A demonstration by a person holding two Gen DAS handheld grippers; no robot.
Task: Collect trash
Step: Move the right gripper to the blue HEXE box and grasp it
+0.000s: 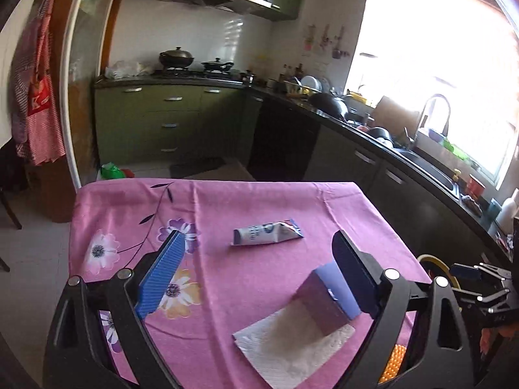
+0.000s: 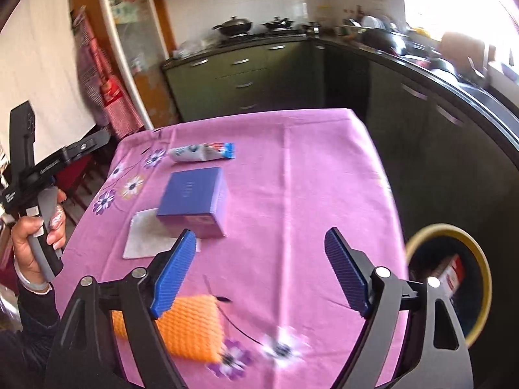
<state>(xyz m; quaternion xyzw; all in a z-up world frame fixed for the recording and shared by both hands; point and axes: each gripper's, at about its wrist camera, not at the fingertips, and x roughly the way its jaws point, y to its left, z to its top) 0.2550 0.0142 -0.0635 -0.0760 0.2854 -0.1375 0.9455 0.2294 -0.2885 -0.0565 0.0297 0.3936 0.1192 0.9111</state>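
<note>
Both grippers agape, empty; purple box [image 2: 194, 201] on napkin [image 2: 146, 236]

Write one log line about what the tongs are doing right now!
left tongs: open, empty | right tongs: open, empty | purple box, tube, napkin: on table

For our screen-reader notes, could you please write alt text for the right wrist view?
The open right hand-held gripper hovers over a pink table holding a purple box, a tube, a napkin and an orange sponge.
</note>
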